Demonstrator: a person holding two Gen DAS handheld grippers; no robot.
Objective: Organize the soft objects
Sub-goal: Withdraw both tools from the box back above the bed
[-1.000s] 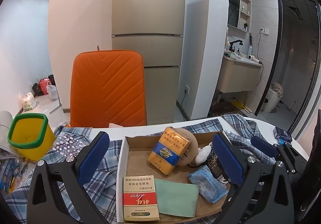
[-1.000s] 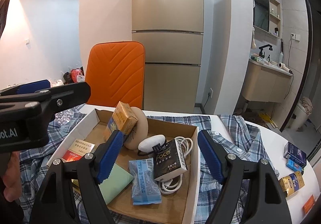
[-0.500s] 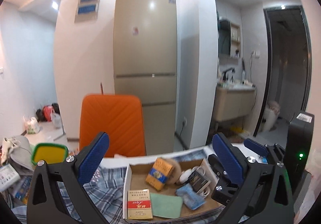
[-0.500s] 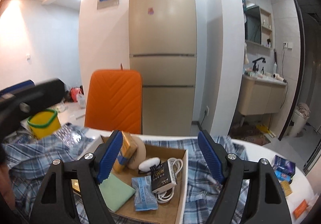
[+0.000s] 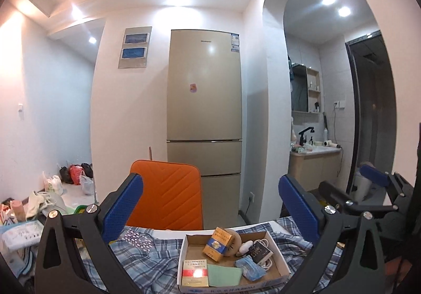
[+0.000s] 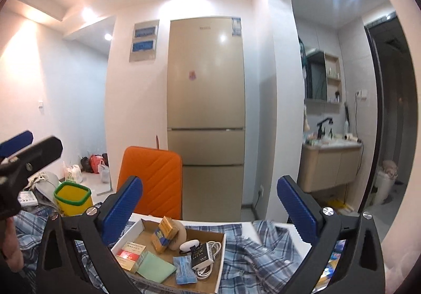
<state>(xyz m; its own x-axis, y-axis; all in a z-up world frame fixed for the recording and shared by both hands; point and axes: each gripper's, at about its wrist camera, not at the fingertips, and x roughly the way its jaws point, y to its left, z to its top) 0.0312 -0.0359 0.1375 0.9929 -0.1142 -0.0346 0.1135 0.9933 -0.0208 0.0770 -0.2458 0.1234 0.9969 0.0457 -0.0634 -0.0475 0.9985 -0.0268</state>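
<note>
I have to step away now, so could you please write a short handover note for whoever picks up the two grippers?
Left gripper: open, empty, raised above the table.
Right gripper: open, empty, also raised.
Cardboard box sits on the plaid shirt and holds the blue tissue pack, green cloth, cigarette packs, a black box and a white cable.
Yellow bin stands to the left.
Done: soft items lie in the box; I cannot tell whether that is final.
Left: the shirt is spread unfolded under the box.
</note>
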